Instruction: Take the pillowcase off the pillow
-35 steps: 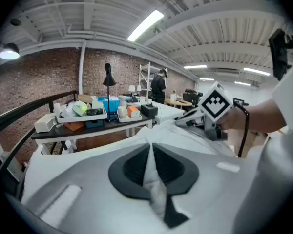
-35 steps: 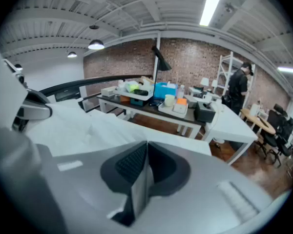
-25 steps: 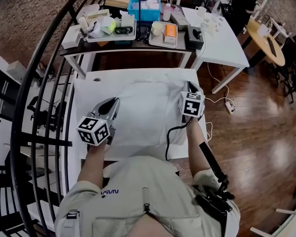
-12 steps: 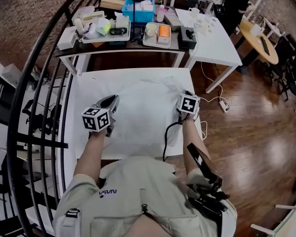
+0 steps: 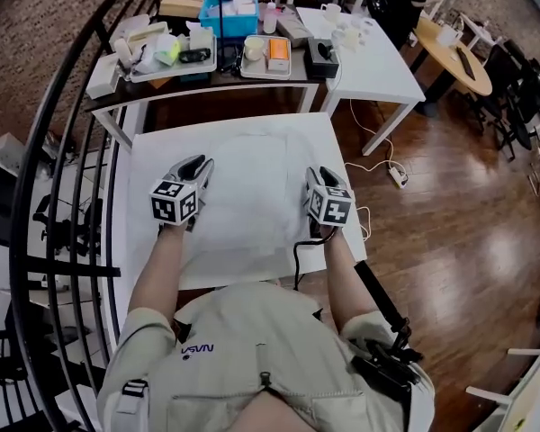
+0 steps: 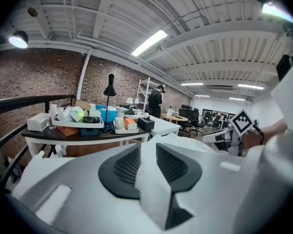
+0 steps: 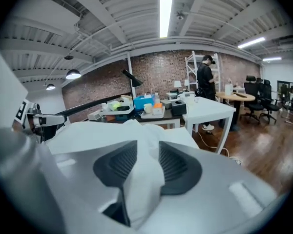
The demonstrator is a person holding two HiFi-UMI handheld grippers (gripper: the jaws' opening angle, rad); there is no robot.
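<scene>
Lying flat across the middle of the white bench (image 5: 145, 180), the pillow in its white pillowcase (image 5: 250, 192) has one claw at each of its side edges. The left claw (image 5: 195, 166) sits at the pillowcase's left edge, pointing toward the far side. In the left gripper view its jaws have just been opening a little, yet a narrow upright fold of the white cloth (image 6: 154, 179) fills the slim gap, and the dark ribbed pads (image 6: 128, 165) lie against it on both sides. The right claw (image 5: 317, 178) sits at the right edge, near the bench's right rim. Its jaws have just been opening much wider, and in the right gripper view a loose, bunched fold of the cloth (image 7: 144, 179) hangs between the spread pads (image 7: 174, 167) without being pressed. Beyond the white bench stands a dark bench (image 5: 207, 81) carrying trays and a blue bin (image 5: 230, 11), with a white table (image 5: 371, 59) to its right. A black curved railing (image 5: 61, 156) runs along the left.
</scene>
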